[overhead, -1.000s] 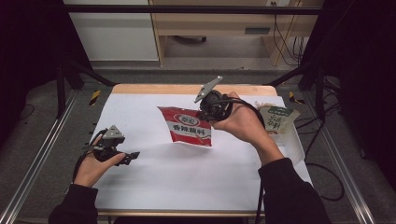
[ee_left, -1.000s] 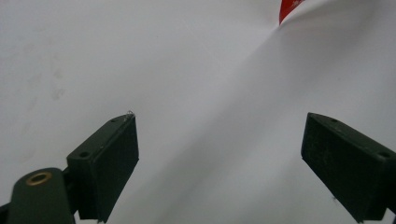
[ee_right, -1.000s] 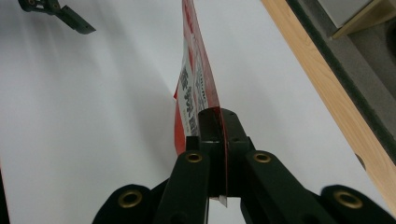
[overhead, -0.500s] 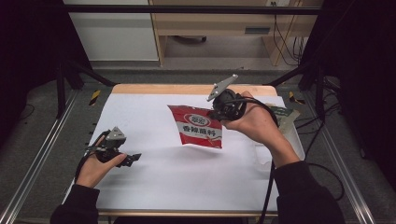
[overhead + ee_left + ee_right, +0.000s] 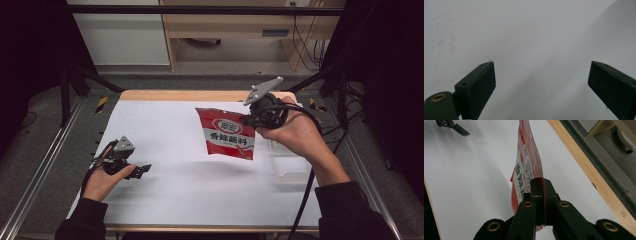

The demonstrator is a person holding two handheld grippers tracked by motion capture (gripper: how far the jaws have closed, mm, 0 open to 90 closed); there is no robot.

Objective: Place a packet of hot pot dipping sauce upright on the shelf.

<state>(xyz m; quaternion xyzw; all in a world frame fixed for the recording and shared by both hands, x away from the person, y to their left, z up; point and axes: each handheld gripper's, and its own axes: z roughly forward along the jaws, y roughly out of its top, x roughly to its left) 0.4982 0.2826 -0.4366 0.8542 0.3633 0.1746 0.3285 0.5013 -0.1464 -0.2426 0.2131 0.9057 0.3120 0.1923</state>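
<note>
Packet [image 5: 229, 135]: red snack bag, hanging clear above the white table [image 5: 165, 125], pinched by its edge in my right gripper [image 5: 248, 119]. My left gripper [image 5: 145, 168] rests low near the table, jaws wide, holding nothing. Risk: the grip covers only a thin edge seam; a swing could let the slick film slip out and drop.

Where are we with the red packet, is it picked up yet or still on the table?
Picked up: the right gripper is shut on the edge of the red packet, which hangs clear of the white table. A clear container sits at the table's right; whether the packet goes there I cannot tell. The left gripper rests open and empty near the table.
</note>
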